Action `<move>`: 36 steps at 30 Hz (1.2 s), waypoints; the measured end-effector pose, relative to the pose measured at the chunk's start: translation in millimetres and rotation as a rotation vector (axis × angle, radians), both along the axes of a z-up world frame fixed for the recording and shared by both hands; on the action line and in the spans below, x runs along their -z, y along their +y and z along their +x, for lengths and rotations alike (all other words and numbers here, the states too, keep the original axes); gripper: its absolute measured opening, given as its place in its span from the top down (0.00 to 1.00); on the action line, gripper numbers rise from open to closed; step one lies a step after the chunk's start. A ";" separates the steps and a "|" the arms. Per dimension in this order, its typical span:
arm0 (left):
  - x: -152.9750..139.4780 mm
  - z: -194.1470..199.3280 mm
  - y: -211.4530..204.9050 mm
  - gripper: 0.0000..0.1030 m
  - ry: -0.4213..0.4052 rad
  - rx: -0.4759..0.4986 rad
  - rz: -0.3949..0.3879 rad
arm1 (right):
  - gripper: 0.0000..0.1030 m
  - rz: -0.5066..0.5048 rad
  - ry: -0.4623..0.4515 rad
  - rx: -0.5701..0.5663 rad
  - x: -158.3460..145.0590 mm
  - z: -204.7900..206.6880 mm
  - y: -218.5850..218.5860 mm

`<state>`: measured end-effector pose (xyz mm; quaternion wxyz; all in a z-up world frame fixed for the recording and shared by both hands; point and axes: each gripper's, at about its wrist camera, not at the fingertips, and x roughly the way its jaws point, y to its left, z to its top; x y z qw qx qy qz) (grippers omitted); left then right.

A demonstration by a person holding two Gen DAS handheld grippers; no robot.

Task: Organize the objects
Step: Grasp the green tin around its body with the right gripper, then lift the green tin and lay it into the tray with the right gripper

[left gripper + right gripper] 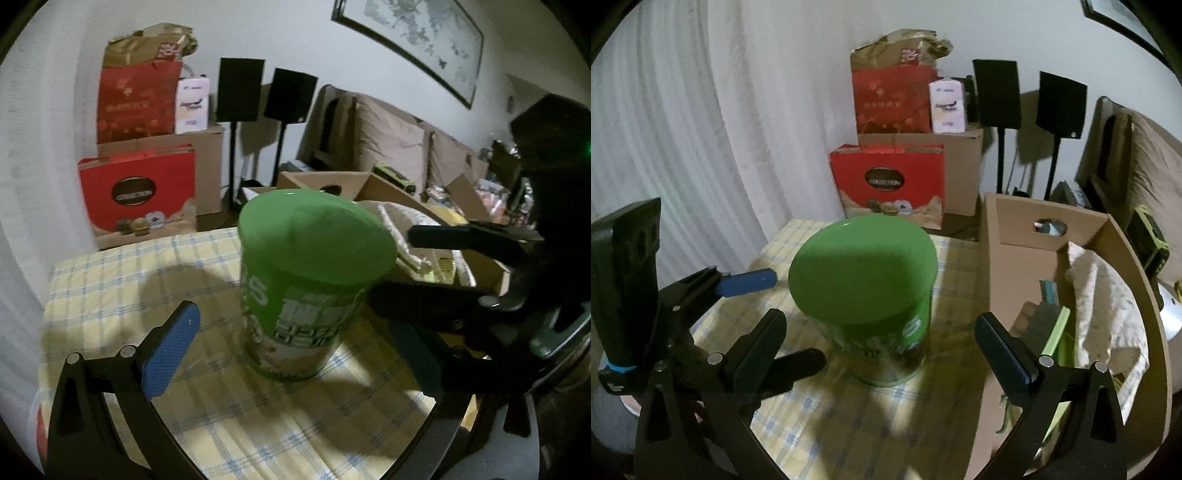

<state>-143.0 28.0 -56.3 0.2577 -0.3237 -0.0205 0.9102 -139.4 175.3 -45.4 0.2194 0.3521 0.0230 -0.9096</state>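
My fingers are spreading wide on both grippers, gripping nothing: the left gripper (295, 350) and right gripper (882, 347) are flanking the green-lidded cylindrical tin (864, 295), which is standing upright on the yellow checked cloth (849, 417). An open cardboard box (1008, 258) is sitting at three o'clock.

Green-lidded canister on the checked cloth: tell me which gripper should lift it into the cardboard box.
Right, probably. The right gripper is open with the green-lidded canister centred ahead of its fingers, and the open cardboard box lies on its side. The left gripper also straddles the canister, but is farther from the box.
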 end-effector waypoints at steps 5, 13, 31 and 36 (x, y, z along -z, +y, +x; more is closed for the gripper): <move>5.4 -11.0 2.5 0.01 0.002 0.029 0.003 | 0.00 -0.009 -0.028 -0.028 6.6 -12.2 -5.8; 13.7 -26.2 10.3 0.01 0.010 0.070 0.007 | 0.00 -0.022 -0.059 -0.059 14.0 -29.9 -16.6; -35.2 -39.9 27.5 0.08 0.077 0.082 0.081 | 0.01 -0.164 -0.042 -0.008 -29.3 -44.2 11.3; -84.8 -42.2 48.1 0.09 0.142 0.108 0.100 | 0.01 -0.220 -0.021 0.015 -81.1 -47.9 40.4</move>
